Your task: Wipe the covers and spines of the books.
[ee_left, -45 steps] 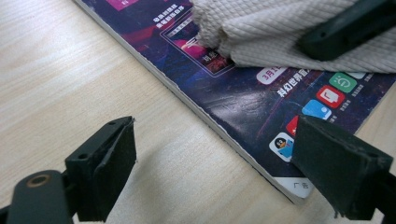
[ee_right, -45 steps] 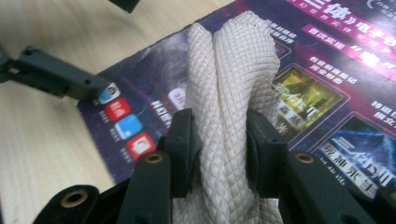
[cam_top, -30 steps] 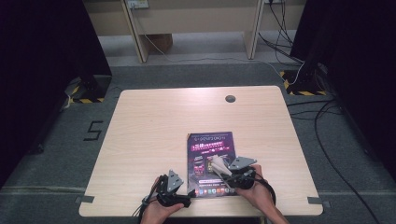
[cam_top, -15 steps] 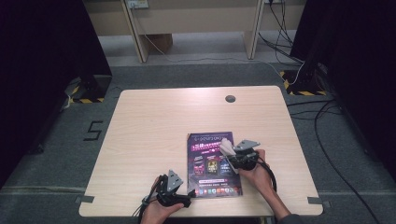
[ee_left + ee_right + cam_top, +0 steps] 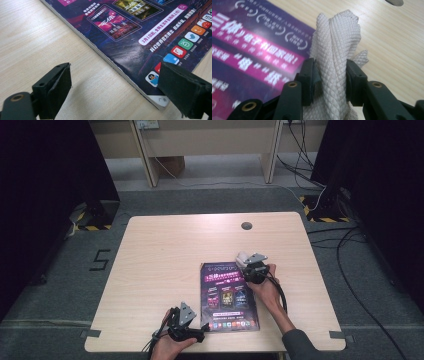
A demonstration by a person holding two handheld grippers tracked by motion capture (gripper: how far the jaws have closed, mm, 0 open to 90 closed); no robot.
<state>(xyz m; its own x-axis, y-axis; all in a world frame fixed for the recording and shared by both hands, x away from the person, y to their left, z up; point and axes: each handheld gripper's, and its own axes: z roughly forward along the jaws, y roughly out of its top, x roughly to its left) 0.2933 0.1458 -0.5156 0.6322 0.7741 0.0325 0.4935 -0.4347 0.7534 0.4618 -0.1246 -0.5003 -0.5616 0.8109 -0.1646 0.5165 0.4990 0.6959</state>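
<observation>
Two hand-held tongs, both black. The left tongs [image 5: 200, 336] carry a grey three-cornered plate on top and trail thin black cables. In the left gripper view their two jaws are thick, blocky and matte black, faced with flat dark pads, and a brass-coloured eyelet sits near the base of one. The right tongs [image 5: 243, 262] carry the same grey plate, with a black cable looping off. Their jaws show brass-ringed screw holes. The person's right arm wears a dark grey sleeve [image 5: 300, 345].
</observation>
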